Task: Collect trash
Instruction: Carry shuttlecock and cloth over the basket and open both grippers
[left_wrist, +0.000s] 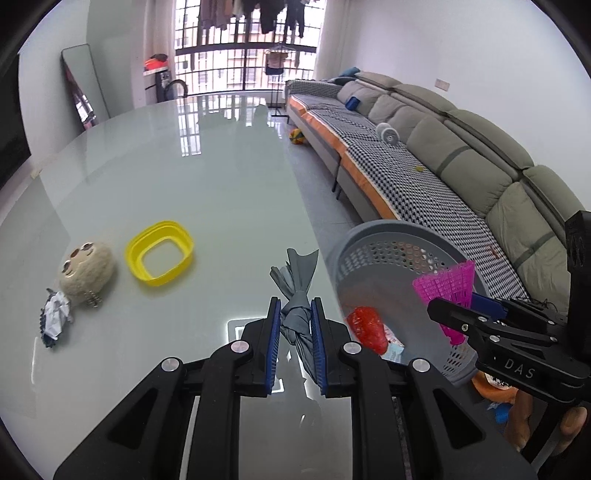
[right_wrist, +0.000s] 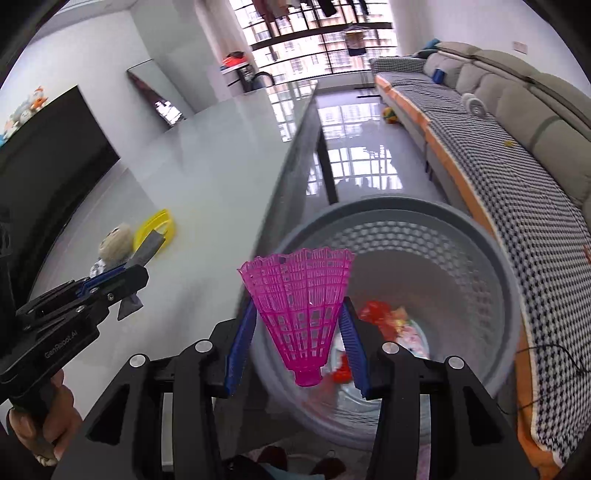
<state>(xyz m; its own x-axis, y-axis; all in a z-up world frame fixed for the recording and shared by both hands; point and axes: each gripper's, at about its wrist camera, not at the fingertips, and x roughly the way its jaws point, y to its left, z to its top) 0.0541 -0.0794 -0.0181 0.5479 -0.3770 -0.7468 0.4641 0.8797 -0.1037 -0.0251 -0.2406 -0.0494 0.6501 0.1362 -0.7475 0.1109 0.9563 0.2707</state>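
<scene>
My left gripper (left_wrist: 295, 308) is shut on a grey knotted scrap (left_wrist: 295, 273), held above the glass table near its right edge. In the right wrist view the left gripper (right_wrist: 129, 277) shows at the left with the grey scrap (right_wrist: 149, 243) sticking out of it. My right gripper (right_wrist: 299, 317) is shut on a pink plastic shuttlecock (right_wrist: 299, 295), skirt up, over the grey perforated basket (right_wrist: 388, 208). From the left wrist view the right gripper (left_wrist: 458, 308) holds the shuttlecock (left_wrist: 445, 282) above the basket (left_wrist: 373, 229). Red wrapper trash (left_wrist: 365, 325) lies inside the basket.
On the table lie a yellow plastic ring (left_wrist: 159, 253), a plush toy head (left_wrist: 86, 269) and a crumpled paper scrap (left_wrist: 55, 314). A long grey sofa (left_wrist: 461, 147) with a checked cover runs along the right. The basket stands on the floor beside the table edge (right_wrist: 291, 177).
</scene>
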